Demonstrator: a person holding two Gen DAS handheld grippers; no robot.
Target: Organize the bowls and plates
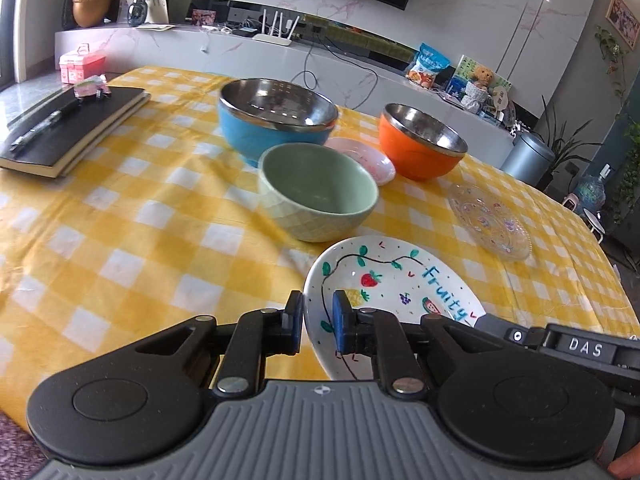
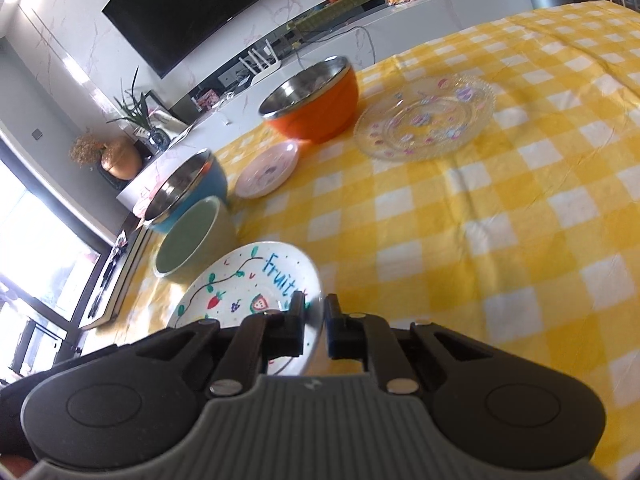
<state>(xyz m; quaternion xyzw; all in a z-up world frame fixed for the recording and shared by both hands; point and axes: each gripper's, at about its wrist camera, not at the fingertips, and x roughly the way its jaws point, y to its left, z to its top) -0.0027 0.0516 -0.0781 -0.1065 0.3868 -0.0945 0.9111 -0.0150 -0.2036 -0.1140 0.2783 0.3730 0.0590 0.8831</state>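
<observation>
A white "Fruity" plate [image 1: 392, 280] [image 2: 248, 280] with painted fruit is held between both grippers above the yellow checked tablecloth. My left gripper [image 1: 318, 316] is shut on its left rim. My right gripper [image 2: 316, 320] is shut on its right rim; its body also shows in the left wrist view [image 1: 580, 348]. Beyond the plate stand a green bowl [image 1: 320, 196] [image 2: 188, 236], a blue steel-lined bowl [image 1: 276, 116] [image 2: 188, 188], a small pink dish [image 1: 364, 156] [image 2: 268, 168], an orange steel-lined bowl [image 1: 424, 144] [image 2: 312, 100] and a clear glass plate [image 1: 490, 220] [image 2: 428, 120].
Two black notebooks [image 1: 68, 128] with a pen and a small pink toy lie at the table's far left. The tablecloth [image 1: 140, 240] [image 2: 500, 240] covers the table. A TV console with a router, vases and snack bags runs behind the table.
</observation>
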